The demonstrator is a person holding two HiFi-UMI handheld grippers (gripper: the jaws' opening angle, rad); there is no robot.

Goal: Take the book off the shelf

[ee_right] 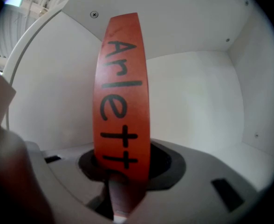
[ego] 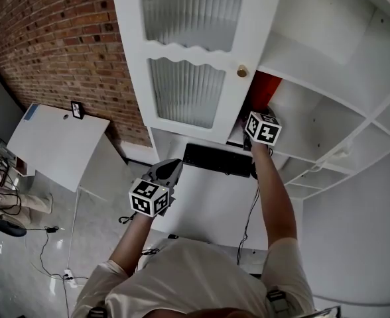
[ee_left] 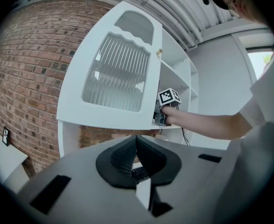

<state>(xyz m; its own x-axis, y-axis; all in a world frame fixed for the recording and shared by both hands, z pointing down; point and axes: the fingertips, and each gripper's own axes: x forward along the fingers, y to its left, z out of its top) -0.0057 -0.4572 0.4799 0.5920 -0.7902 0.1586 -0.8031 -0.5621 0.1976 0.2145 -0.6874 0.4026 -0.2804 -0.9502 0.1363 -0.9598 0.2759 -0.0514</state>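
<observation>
The person is standing before a white shelf unit [ego: 327,38] set against a brick wall [ego: 56,38], holding both grippers up toward it. The unit's ribbed-glass door [ego: 195,52], fitted with a small brass knob [ego: 242,71], is hanging open at the unit's left front. The right gripper [ego: 257,110] is reaching into the unit's open compartment just beside the door's knob edge, the person's bare forearm [ego: 274,197] stretching up behind it. Its jaws are clamping the lower spine of the book [ee_right: 122,92], an orange-red volume that is standing upright inside that compartment with its spine facing outward and black hand-drawn lettering running down it. The compartment's white back and side walls are showing around the book, which is standing clear of them. The left gripper [ego: 170,169] is hovering lower, in front of the unit and below the open door. Its jaws are pressing together with nothing between them, the ribbed pads [ee_left: 123,154] meeting along one line. A black keyboard [ego: 218,159] is lying on a white desk [ego: 208,204] at the foot of the unit, directly beneath the two grippers.
</observation>
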